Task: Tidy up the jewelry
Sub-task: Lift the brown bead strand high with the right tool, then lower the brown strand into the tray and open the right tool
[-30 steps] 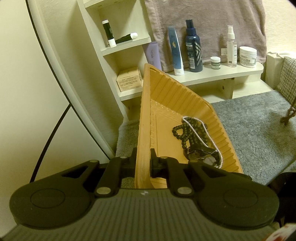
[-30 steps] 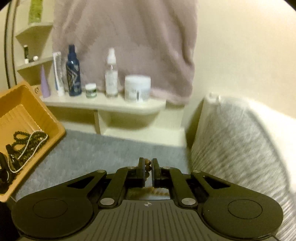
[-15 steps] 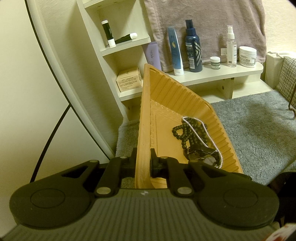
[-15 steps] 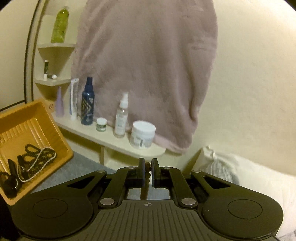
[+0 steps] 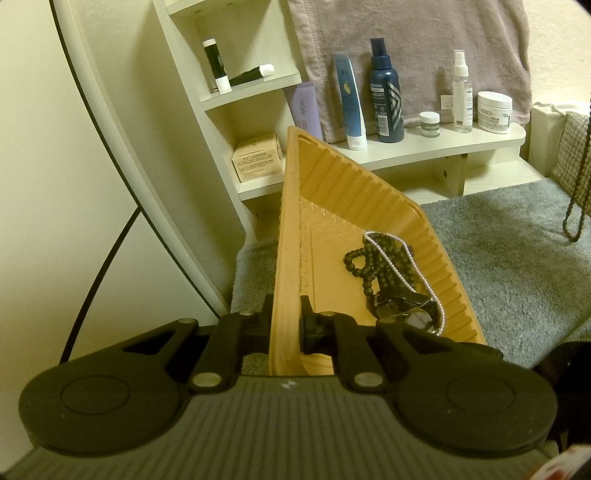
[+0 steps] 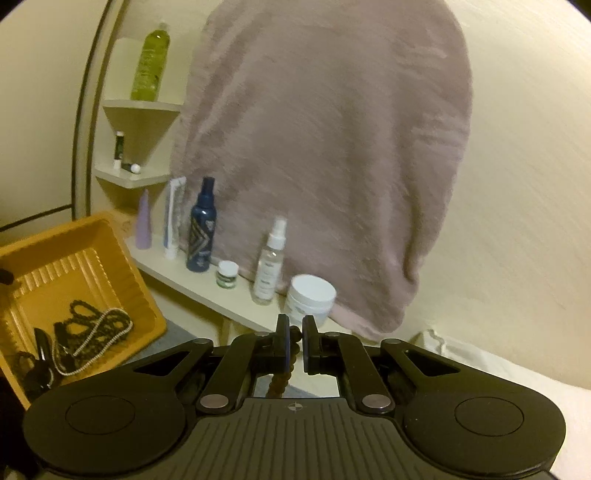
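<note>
- Left wrist view: our left gripper was clamped on the near wall of the orange tray, one finger outside the wall and one inside, with the jaws at a narrow gap.
- The orange tray was tilted, its ribbed walls and flat floor facing us, above a grey carpet.
- In the lower right corner of the tray lay a heap of jewelry: a dark bead necklace, a thin strand of pale pearls looped over it, and a dark glossy piece we could not identify.
- At the right edge of this view a brown bead strand hung free in a long loop, well apart from the tray.
- Behind the tray stood a cream shelf with bottles and jars, and a mauve towel hung above it.
- Right wrist view: our right gripper was pinched nearly closed on the brown bead strand, round beads showing between the fingers and trailing down below them.
- The orange tray appeared at lower left, with the dark bead necklace and pearl strand gathered in its near corner.
- The towel was blurred in this view; the shelf with its bottles ran below it.
</note>
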Demonstrator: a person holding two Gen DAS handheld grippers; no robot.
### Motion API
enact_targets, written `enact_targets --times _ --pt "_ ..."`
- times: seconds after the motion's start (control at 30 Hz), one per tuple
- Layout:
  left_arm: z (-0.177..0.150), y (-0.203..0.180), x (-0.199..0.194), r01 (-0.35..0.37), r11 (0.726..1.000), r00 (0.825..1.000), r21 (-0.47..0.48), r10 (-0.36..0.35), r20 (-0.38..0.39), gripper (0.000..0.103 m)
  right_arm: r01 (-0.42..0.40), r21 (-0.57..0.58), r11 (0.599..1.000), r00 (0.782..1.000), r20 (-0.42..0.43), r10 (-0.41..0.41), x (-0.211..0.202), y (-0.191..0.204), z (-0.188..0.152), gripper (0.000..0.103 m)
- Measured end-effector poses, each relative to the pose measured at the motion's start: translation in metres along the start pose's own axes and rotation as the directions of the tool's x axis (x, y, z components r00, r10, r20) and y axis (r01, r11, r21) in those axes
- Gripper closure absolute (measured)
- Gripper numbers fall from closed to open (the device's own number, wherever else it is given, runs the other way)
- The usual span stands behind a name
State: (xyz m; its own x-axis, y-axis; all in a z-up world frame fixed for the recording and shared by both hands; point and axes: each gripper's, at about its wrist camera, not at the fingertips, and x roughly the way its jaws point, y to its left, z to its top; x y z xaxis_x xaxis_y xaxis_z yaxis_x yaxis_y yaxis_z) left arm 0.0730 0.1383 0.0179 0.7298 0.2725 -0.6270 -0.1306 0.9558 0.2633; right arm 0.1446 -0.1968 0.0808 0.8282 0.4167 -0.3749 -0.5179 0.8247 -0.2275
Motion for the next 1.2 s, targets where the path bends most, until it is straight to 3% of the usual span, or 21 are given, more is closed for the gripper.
enact_targets --times 0.5,0.93,1.2 --pt "-0.001 0.002 0.001 0.006 1.0 1.0 -0.006 -0.006 -0.001 0.093 -0.18 -0.109 0.978 0.98 0.065 0.188 0.008 0.054 0.056 0.097" --pt "-0.006 0.013 0.006 0.031 0.998 0.999 -0.047 -0.031 -0.009 0.094 -0.399 -0.176 0.9 0.904 0.091 0.418 0.021 0.121 0.103 0.097" --pt "-0.016 0.031 0.017 0.059 0.992 0.998 -0.107 -0.063 -0.031 0.096 -0.464 -0.195 0.864 0.871 0.075 0.485 0.047 0.168 0.118 0.097"
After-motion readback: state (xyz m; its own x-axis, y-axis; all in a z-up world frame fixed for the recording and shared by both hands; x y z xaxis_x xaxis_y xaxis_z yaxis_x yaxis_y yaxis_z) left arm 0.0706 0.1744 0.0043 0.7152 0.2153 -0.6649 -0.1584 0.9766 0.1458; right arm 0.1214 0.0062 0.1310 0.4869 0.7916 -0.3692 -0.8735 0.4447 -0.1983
